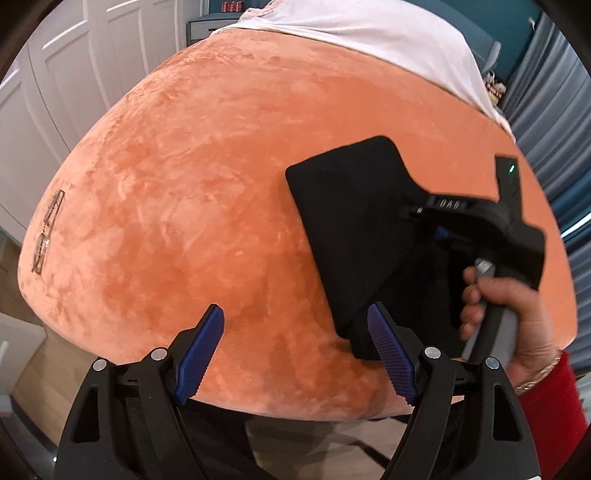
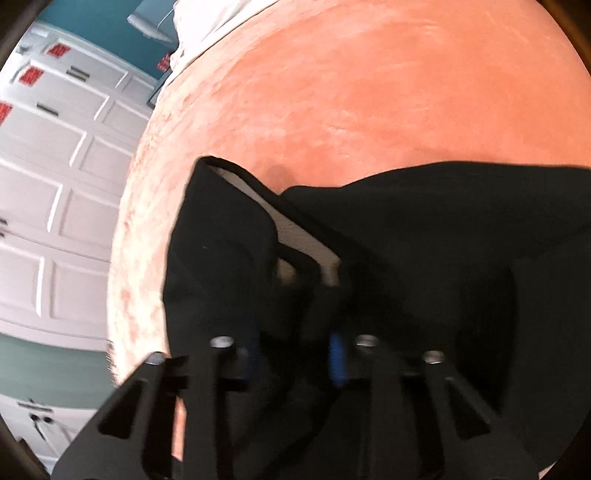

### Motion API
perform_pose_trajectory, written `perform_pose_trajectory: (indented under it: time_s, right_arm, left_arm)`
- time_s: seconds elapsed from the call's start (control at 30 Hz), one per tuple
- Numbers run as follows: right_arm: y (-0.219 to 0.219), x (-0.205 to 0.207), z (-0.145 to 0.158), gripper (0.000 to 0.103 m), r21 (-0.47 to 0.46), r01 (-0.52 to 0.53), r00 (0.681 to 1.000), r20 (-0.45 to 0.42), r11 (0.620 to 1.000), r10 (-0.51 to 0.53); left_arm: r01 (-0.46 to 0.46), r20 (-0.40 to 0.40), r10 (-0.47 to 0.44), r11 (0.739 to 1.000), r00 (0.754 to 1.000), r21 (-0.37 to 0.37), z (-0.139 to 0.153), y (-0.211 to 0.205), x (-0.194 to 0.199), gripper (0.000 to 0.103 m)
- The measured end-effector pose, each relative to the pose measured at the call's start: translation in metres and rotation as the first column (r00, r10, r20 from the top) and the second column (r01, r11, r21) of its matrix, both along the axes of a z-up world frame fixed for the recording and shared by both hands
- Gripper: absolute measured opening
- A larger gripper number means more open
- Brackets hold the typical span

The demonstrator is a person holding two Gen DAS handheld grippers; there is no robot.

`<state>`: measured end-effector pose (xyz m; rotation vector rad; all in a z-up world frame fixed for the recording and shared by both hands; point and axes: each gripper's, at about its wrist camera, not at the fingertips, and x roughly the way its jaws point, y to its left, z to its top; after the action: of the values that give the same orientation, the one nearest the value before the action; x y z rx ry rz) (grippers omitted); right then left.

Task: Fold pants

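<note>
Over on the far left a pair of glasses (image 1: pixel 46 230) lies near the edge of the orange bed (image 1: pixel 207 166), well clear of the action. Moving across, the left claw (image 1: pixel 295 354) hovers above the near side of the bed with its jaws spread wide and nothing between them, only bare velvet. Its right-hand pad (image 1: pixel 391 354) stands just beside the near corner of the black pants (image 1: pixel 347 229), close but not gripping.

The pants sit on the right half of the bed as a compact dark bundle, already folded down from full length by the look of it. From the left wrist view the long axis runs from that near corner up and away toward the white sheet (image 1: pixel 369 33) at the far end. So the cloth lies to the right of the left claw.

Further right, a hand (image 1: pixel 506 317) holds the right claw (image 2: pixel 295 354), which is buried in the fabric. Its jaws are drawn close with black cloth bunched between the blue pads, so it looks clamped on the pants, though blur softens that view. A pale inner lining shows at the lifted edge.

My read: the right hand is the nearer and leads the coming fold, while the left must shift right to catch that corner.
</note>
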<state>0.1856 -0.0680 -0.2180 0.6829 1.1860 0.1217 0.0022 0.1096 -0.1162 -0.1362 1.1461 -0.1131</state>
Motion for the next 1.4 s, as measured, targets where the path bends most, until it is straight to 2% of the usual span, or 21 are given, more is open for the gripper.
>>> perform_pose_trajectory:
  time_s: [0.13, 0.27, 0.4, 0.5, 0.53, 0.6, 0.63, 0.7, 0.73, 0.77, 0.8, 0.83, 0.87, 0.97, 1.07, 1.1, 1.2, 1.3, 1.33, 1.37, 1.4]
  right_arm:
    - [0.015, -0.005, 0.026, 0.016, -0.007, -0.04, 0.997, 0.064, 0.999, 0.04]
    - [0.011, -0.017, 0.072, 0.015, 0.087, -0.061, 0.983, 0.18, 0.994, 0.045]
    - [-0.032, -0.048, 0.126, 0.015, 0.14, -0.033, 0.949, 0.314, 0.99, -0.013]
    - [-0.096, -0.096, 0.147, 0.015, 0.111, 0.072, 0.921, 0.375, 0.991, -0.109]
    - [-0.113, -0.108, 0.146, 0.016, 0.082, 0.109, 0.918, 0.374, 0.991, -0.132]
    - [-0.154, -0.139, 0.121, 0.016, -0.024, 0.202, 0.931, 0.314, 0.979, -0.184]
    - [-0.17, -0.149, 0.1, 0.019, -0.059, 0.237, 0.941, 0.262, 0.97, -0.214]
    - [-0.199, -0.163, 0.039, 0.02, -0.166, 0.264, 0.963, 0.095, 0.95, -0.251]
    - [-0.206, -0.168, 0.015, 0.022, -0.189, 0.26, 0.965, 0.025, 0.947, -0.26]
    - [-0.212, -0.177, 0.002, 0.024, -0.12, 0.285, 0.958, 0.031, 0.951, -0.284]
    - [-0.216, -0.184, 0.003, 0.03, -0.04, 0.33, 0.943, 0.059, 0.943, -0.327]
    - [-0.217, -0.186, 0.007, 0.034, -0.022, 0.339, 0.94, 0.058, 0.941, -0.337]
    - [-0.216, -0.184, 0.016, 0.041, -0.041, 0.333, 0.942, 0.064, 0.942, -0.33]
    - [-0.22, -0.185, 0.044, 0.042, -0.127, 0.286, 0.953, 0.138, 0.95, -0.268]
    - [-0.229, -0.179, 0.052, 0.059, -0.159, 0.298, 0.947, 0.177, 0.941, -0.27]
    - [-0.241, -0.189, 0.049, 0.06, -0.162, 0.296, 0.947, 0.179, 0.941, -0.267]
    - [-0.248, -0.179, 0.038, 0.059, -0.179, 0.25, 0.963, 0.145, 0.951, -0.226]
    - [-0.245, -0.167, 0.011, 0.06, -0.174, 0.207, 0.977, 0.083, 0.963, -0.195]
    - [-0.243, -0.164, 0.005, 0.055, -0.163, 0.203, 0.978, 0.077, 0.966, -0.192]
    - [-0.237, -0.162, 0.004, 0.049, -0.191, 0.197, 0.98, 0.077, 0.961, -0.186]
    - [-0.232, -0.16, 0.006, 0.023, -0.214, 0.178, 0.983, 0.078, 0.96, -0.165]
  left_arm:
    - [0.013, -0.018, -0.012, 0.999, 1.0, 0.03, -0.002, -0.007, -0.001, 0.077]
    - [0.018, -0.029, -0.017, 0.999, 0.999, 0.037, 0.0, -0.014, -0.003, 0.077]
    - [0.035, -0.022, -0.034, 0.999, 0.999, 0.034, 0.005, -0.023, -0.007, 0.077]
    - [0.063, -0.023, -0.062, 0.998, 0.998, 0.026, 0.006, -0.038, -0.009, 0.077]
    - [0.073, -0.028, -0.072, 0.997, 0.997, 0.026, 0.005, -0.044, -0.009, 0.077]
    - [0.106, -0.043, -0.105, 0.994, 0.994, 0.027, 0.001, -0.06, -0.009, 0.077]
    - [0.129, -0.054, -0.128, 0.991, 0.99, 0.027, -0.002, -0.072, -0.008, 0.077]
    - [0.164, -0.065, -0.163, 0.986, 0.984, 0.015, -0.004, -0.09, -0.008, 0.077]
    - [0.188, -0.074, -0.187, 0.982, 0.98, 0.007, -0.005, -0.102, -0.008, 0.077]
    - [0.2, -0.082, -0.199, 0.98, 0.977, 0.004, -0.006, -0.108, -0.007, 0.077]
    - [0.212, -0.091, -0.212, 0.977, 0.973, 0.001, -0.007, -0.116, -0.007, 0.077]
    - [0.217, -0.102, -0.217, 0.976, 0.971, -0.007, -0.008, -0.121, -0.006, 0.077]
    - [0.217, -0.111, -0.218, 0.976, 0.97, -0.015, -0.01, -0.124, -0.005, 0.077]
    - [0.188, -0.132, -0.195, 0.98, 0.972, -0.063, -0.016, -0.126, 0.005, 0.077]
    - [0.151, -0.164, -0.17, 0.981, 0.972, -0.117, -0.03, -0.126, 0.02, 0.078]
    - [0.138, -0.178, -0.162, 0.981, 0.971, -0.14, -0.035, -0.127, 0.026, 0.078]
    - [0.1, -0.232, -0.151, 0.971, 0.961, -0.219, -0.059, -0.13, 0.044, 0.078]
    - [0.106, -0.273, -0.173, 0.965, 0.946, -0.241, -0.078, -0.142, 0.054, 0.078]
    - [0.115, -0.278, -0.182, 0.964, 0.943, -0.239, -0.082, -0.145, 0.056, 0.078]
    - [0.118, -0.285, -0.182, 0.966, 0.941, -0.229, -0.09, -0.149, 0.059, 0.078]
    - [0.113, -0.294, -0.178, 0.968, 0.939, -0.224, -0.094, -0.15, 0.061, 0.078]
